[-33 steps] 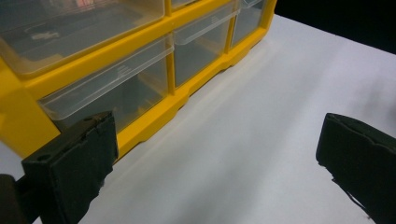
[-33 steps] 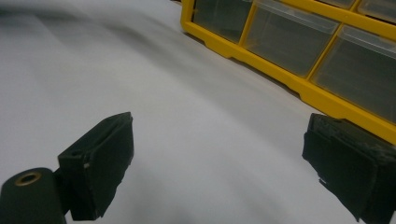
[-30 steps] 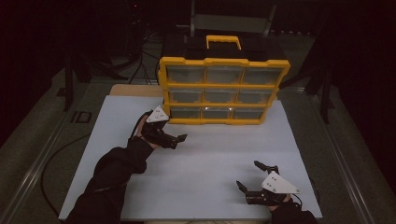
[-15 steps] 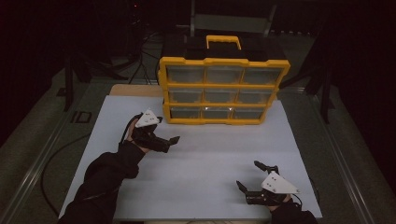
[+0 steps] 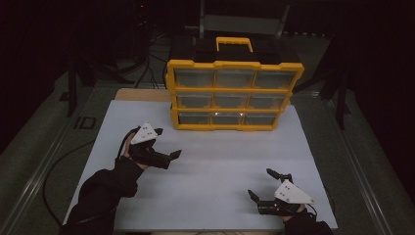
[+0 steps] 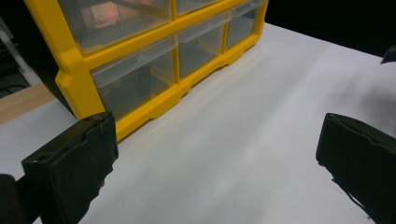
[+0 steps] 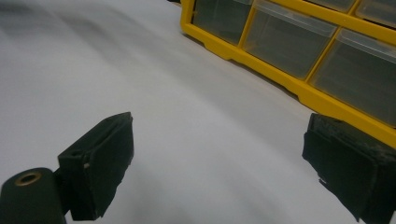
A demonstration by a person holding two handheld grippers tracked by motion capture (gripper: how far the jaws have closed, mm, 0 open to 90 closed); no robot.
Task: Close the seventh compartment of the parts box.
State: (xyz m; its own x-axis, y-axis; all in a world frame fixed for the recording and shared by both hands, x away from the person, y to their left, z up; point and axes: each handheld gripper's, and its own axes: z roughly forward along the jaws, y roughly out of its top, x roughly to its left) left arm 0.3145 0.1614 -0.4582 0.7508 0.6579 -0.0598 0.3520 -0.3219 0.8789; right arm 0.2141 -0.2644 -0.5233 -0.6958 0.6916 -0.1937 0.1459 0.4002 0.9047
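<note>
Organiser of yellow frame and clear drawers, three rows of three, standing upright at the far middle of the white desk, a black case with a yellow handle behind and above it. Left hand-held gripper hovering over the desk's left part, near the organiser's lower left corner but apart from it, its jaws pointing rightward across the desk and spread wide with nothing between them; in the left gripper view the two black jaws frame bare desk, and the organiser's bottom row runs close by at upper left. The person's left forearm, in a dark sleeve, reaches in from the lower left, the hand wrapped about the gripper's body beneath its grey three-cornered plate. Right hand-held gripper low at the near right edge of the desk, well apart from the organiser, jaws likewise wide open and empty, aimed toward the far side; the right gripper view shows the bottom drawers ahead at upper right. Drawer contents cannot be made out through the clear fronts.
</note>
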